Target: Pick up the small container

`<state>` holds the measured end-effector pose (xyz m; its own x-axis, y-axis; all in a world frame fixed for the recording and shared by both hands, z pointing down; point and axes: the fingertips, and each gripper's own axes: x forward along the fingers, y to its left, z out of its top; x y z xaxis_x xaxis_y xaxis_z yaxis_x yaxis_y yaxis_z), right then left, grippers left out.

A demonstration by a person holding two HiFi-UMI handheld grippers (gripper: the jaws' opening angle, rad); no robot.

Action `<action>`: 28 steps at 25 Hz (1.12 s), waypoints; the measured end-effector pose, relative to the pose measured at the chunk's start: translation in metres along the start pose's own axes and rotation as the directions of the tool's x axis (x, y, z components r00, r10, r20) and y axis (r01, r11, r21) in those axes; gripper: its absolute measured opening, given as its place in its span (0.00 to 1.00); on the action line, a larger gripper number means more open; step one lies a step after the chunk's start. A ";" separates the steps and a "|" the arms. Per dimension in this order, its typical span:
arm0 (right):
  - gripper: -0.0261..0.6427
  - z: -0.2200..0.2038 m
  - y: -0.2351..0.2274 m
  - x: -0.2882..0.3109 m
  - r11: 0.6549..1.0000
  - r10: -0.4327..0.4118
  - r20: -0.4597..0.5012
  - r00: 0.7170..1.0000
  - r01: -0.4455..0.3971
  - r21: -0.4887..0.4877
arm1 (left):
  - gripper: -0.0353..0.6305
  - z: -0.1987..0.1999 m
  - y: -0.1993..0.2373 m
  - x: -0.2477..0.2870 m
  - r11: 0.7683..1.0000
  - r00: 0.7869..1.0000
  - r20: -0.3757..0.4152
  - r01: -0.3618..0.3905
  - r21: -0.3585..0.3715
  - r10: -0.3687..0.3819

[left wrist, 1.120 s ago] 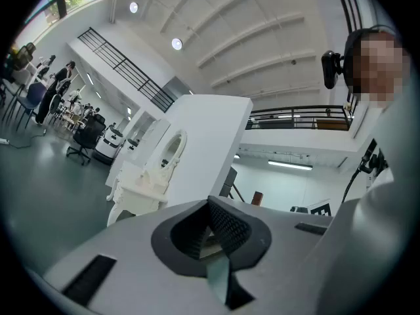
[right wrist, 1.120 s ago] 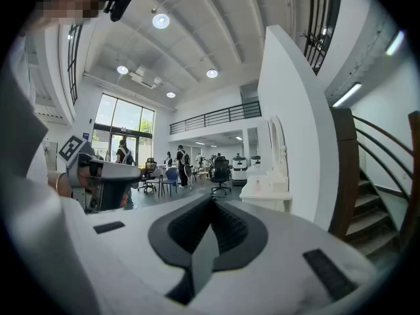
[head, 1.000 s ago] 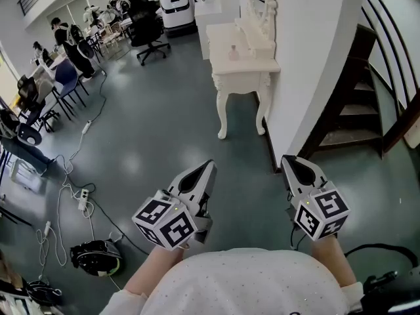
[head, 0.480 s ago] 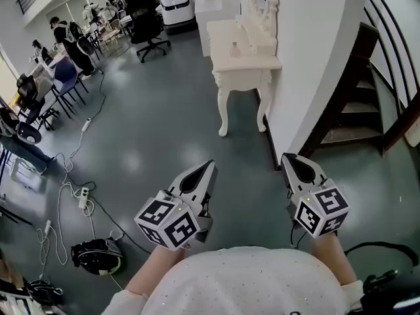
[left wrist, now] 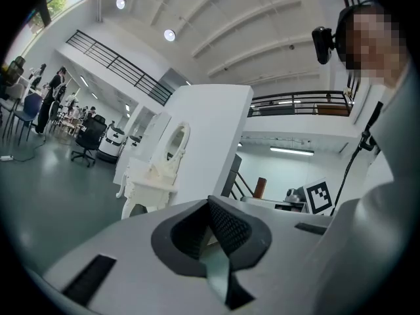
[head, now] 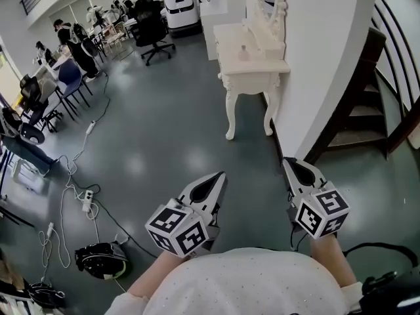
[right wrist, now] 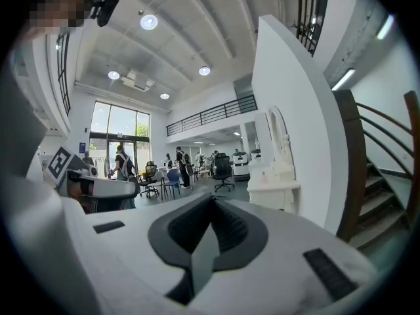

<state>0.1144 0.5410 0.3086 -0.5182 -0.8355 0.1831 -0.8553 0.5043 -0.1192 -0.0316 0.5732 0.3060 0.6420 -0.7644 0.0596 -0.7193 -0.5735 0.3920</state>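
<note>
The small container (head: 243,52), a pale little bottle, stands on a white dressing table (head: 259,71) with a mirror, far ahead against the white wall. Both grippers hang low in front of the person, well short of the table, over the grey floor. My left gripper (head: 221,174) is shut with nothing between its jaws, and its own view shows the table (left wrist: 147,179) ahead to the left. Shut and empty too is my right gripper (head: 287,161), which looks at the table (right wrist: 272,186) from beside the wall.
A dark staircase (head: 364,110) rises at the right behind the white wall (head: 315,58). Cables and a power strip (head: 85,202) lie on the floor at left, with a black bag (head: 98,258) nearby. Office chairs (head: 154,31), desks and people stand at the far left.
The dressing table has slid slightly right and lower in the head view. My left gripper has shifted right and a little down. The right gripper stays where it was.
</note>
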 end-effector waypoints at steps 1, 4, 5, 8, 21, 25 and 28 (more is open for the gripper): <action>0.04 -0.004 0.003 0.004 1.000 0.000 -0.001 1.000 0.000 -0.002 | 0.05 -0.003 0.006 -0.001 1.000 1.000 -0.002 -0.002 -0.014 0.002; 0.04 -0.010 0.011 0.016 1.000 0.017 -0.019 1.000 -0.017 0.008 | 0.05 -0.010 0.022 -0.004 0.995 1.000 -0.017 -0.006 -0.095 0.005; 0.04 -0.010 0.013 0.018 1.000 0.025 -0.025 0.999 -0.025 0.016 | 0.05 -0.011 0.025 -0.005 0.994 1.000 -0.026 -0.005 -0.111 0.002; 0.04 -0.008 0.019 0.031 0.999 0.038 -0.032 0.999 -0.037 0.029 | 0.05 -0.016 0.037 -0.013 0.994 0.999 -0.043 -0.014 -0.113 0.010; 0.04 0.002 -0.011 0.162 0.989 0.146 -0.079 0.986 -0.147 -0.002 | 0.05 0.010 0.130 0.055 0.985 0.992 -0.066 -0.112 -0.131 0.104; 0.04 0.013 -0.040 0.203 0.986 0.166 -0.092 0.982 -0.167 -0.005 | 0.05 0.023 0.148 0.096 0.984 0.992 -0.065 -0.114 -0.137 0.105; 0.04 0.020 -0.063 0.230 0.983 0.182 -0.108 0.977 -0.183 -0.003 | 0.05 0.027 0.158 0.123 0.981 0.992 -0.065 -0.120 -0.153 0.111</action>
<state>0.0492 0.3130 0.3384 -0.6627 -0.7014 0.2622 -0.7459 0.6494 -0.1480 -0.0731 0.3803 0.3500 0.5740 -0.8025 0.1627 -0.7422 -0.4259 0.5174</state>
